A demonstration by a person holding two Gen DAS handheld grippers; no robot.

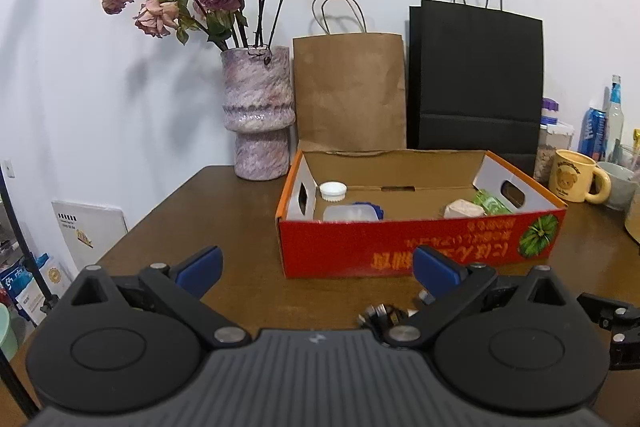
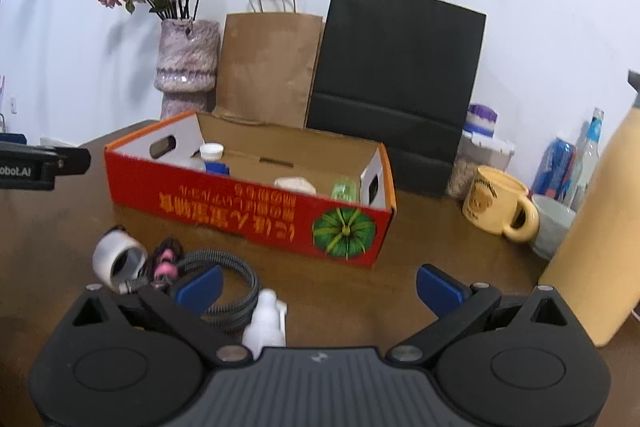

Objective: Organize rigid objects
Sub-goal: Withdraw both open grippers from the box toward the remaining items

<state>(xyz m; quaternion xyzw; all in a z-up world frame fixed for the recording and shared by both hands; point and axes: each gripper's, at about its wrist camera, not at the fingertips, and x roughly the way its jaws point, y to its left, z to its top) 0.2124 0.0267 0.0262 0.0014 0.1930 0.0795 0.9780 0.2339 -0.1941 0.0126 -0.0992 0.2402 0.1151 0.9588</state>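
A red cardboard box (image 1: pixel 400 243) (image 2: pixel 248 211) stands open on the brown table. Inside it lie a clear bottle with a white cap (image 1: pixel 333 191) (image 2: pixel 211 151), a pale stone-like lump (image 1: pixel 464 207) (image 2: pixel 294 185) and a green packet (image 1: pixel 492 203) (image 2: pixel 344 189). My left gripper (image 1: pixel 318 269) is open and empty in front of the box. My right gripper (image 2: pixel 320 287) is open and empty. Near its left finger lie a small white bottle (image 2: pixel 266 323), a coiled grey cable (image 2: pixel 228 279), a tape roll (image 2: pixel 118 259) and a pink-beaded item (image 2: pixel 166 263).
A vase of dried roses (image 1: pixel 258 115) (image 2: pixel 186 63), a brown paper bag (image 1: pixel 350 91) (image 2: pixel 268 67) and a black paper bag (image 1: pixel 476 79) (image 2: pixel 394 83) stand behind the box. A yellow bear mug (image 1: pixel 576 177) (image 2: pixel 496 203), cans, bottles and a tall tan container (image 2: pixel 596 227) crowd the right.
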